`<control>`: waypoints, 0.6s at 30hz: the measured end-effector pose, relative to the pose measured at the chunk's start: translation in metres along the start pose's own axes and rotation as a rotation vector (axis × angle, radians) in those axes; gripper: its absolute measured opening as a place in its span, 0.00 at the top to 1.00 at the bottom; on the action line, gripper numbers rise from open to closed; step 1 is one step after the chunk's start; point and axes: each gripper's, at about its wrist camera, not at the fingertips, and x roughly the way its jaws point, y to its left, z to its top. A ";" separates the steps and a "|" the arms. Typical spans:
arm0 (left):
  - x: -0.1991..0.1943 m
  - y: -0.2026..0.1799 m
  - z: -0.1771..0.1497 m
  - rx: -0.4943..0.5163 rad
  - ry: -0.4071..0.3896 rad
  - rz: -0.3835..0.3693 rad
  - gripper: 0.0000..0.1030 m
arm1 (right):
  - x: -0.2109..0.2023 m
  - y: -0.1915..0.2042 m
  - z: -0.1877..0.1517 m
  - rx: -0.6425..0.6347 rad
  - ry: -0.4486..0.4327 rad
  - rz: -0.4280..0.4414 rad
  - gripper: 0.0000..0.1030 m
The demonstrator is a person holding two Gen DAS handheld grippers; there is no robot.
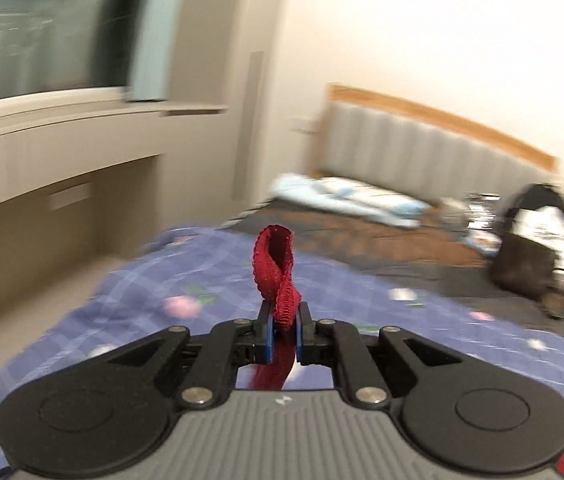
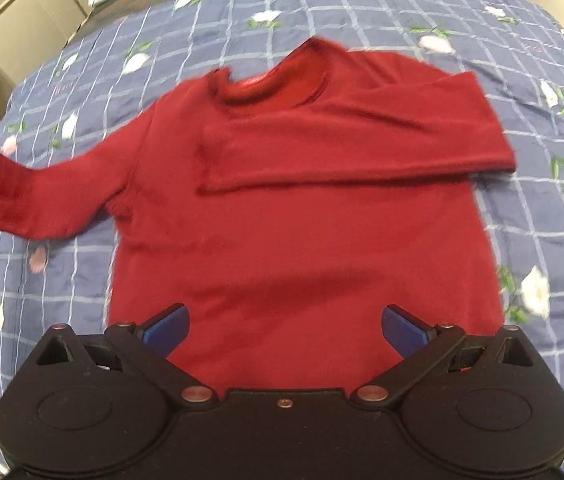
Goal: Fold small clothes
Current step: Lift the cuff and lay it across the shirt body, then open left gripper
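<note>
The bed [image 2: 541, 80] was big, with a blue checked cover dotted with flowers. The red top [image 2: 301, 220] lay flat in the middle of it, neck hole toward 12 o'clock. One sleeve [image 2: 361, 140] was already folded across the chest, its cuff end near the middle. The other sleeve [image 2: 22, 196] stuck out toward 9 o'clock and rose up off the bed.

The left gripper [image 1: 283, 328] was pressed together on the cuff [image 1: 276, 272] of that sleeve, and a loop of the cuff poked up past the blue pads. This view was blurry. The right gripper [image 2: 283, 328] was spread wide and held nothing. It hung over the hem at 6 o'clock.

I think the step was to fold the held sleeve over. To do it well, the left gripper should carry the cuff toward 3 o'clock, low and slow, lay it flat on the first sleeve, then let go. The right one could press the body down so it would not slide.
</note>
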 end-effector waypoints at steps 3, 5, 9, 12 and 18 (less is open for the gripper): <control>-0.004 -0.057 -0.004 0.033 0.005 -0.098 0.90 | -0.003 -0.027 0.012 0.020 -0.028 -0.008 0.01; -0.006 -0.098 -0.012 0.049 0.013 -0.163 0.90 | -0.004 -0.047 0.019 0.035 -0.042 -0.015 0.01; 0.000 -0.176 -0.044 0.131 0.034 -0.244 0.90 | 0.001 -0.091 0.032 0.066 -0.057 -0.030 0.01; 0.012 -0.223 -0.079 0.165 0.096 -0.287 0.90 | 0.008 -0.123 0.037 0.079 -0.063 -0.042 0.01; 0.044 -0.276 -0.144 0.211 0.246 -0.304 0.90 | 0.026 -0.173 0.045 0.098 -0.083 -0.037 0.01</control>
